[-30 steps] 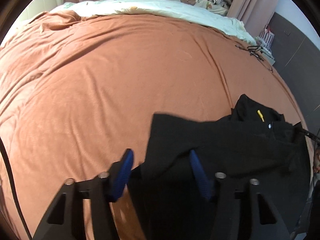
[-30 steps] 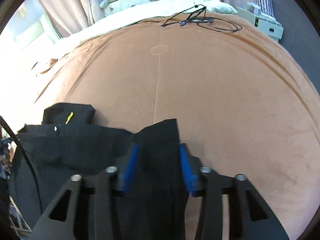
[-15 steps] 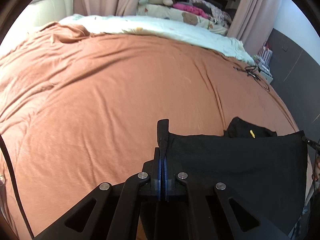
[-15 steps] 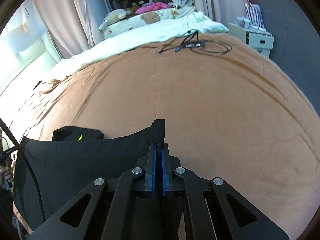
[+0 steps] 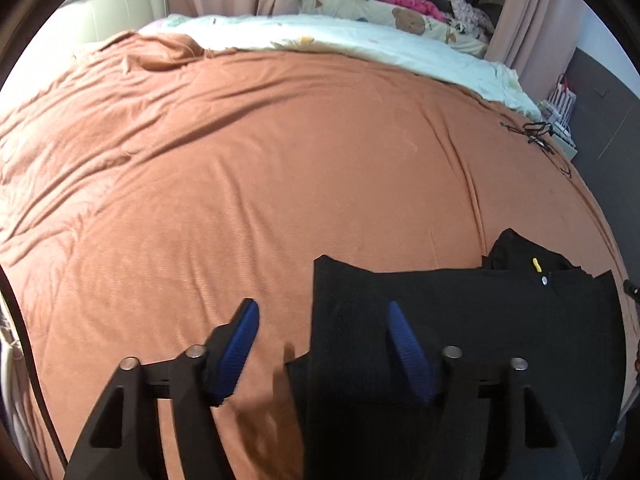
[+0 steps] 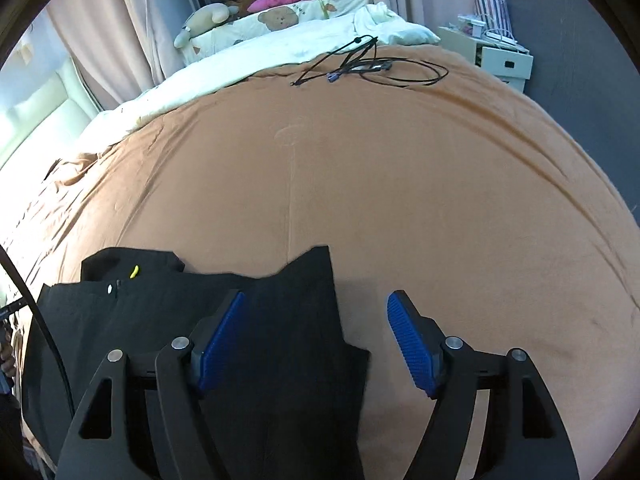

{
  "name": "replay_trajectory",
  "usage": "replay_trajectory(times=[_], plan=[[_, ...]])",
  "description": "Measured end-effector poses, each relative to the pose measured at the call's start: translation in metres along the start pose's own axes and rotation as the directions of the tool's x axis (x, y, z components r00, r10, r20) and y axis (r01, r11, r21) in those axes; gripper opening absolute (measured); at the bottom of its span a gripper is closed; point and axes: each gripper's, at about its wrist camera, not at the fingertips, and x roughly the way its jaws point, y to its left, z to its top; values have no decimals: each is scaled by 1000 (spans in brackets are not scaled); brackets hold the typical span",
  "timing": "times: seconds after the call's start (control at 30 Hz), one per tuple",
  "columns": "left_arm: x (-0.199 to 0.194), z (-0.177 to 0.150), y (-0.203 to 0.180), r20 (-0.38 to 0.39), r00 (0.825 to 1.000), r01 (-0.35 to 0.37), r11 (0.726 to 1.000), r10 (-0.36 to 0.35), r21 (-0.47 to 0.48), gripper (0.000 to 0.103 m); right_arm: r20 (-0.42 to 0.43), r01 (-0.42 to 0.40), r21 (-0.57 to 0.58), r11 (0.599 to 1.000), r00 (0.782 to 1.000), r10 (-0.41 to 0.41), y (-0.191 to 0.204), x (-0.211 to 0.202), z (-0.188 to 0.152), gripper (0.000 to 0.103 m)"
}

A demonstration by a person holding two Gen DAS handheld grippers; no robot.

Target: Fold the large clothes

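Observation:
A black garment [image 5: 460, 320] lies flat on the orange-brown bedspread [image 5: 280, 152] near the bed's front edge, with a silver snap and a small yellow tag near its far edge. It also shows in the right wrist view [image 6: 160, 320]. My left gripper [image 5: 322, 332] is open, straddling the garment's left corner, holding nothing. My right gripper [image 6: 316, 320] is open, straddling the garment's right corner, holding nothing.
A white duvet [image 5: 340, 40] with plush toys and pillows lies at the bed's far side. Black cables [image 6: 372, 64] lie on the bedspread at the far right. White drawer boxes [image 6: 504, 60] stand beside the bed. Curtains hang behind.
Half a second ago both grippers were shut on the garment's corners, holding them up. Now both have opened and let go; the garment lies flat on the bed.

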Motion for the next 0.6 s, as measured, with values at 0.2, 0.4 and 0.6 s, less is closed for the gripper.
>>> replay_trajectory(times=[0.2, 0.4, 0.6], plan=[[-26, -30, 5, -26, 999, 24, 1000, -24, -2, 70, 2, -1, -46, 999, 1000, 1, -2, -39, -21, 72], [-60, -80, 2, -43, 998, 38, 999, -37, 35, 70, -18, -18, -102, 995, 1000, 16, 10, -77, -62, 72], [-84, -129, -5, -64, 997, 41, 995, -36, 90, 70, -60, -22, -144, 989, 998, 14, 12, -97, -101, 72]])
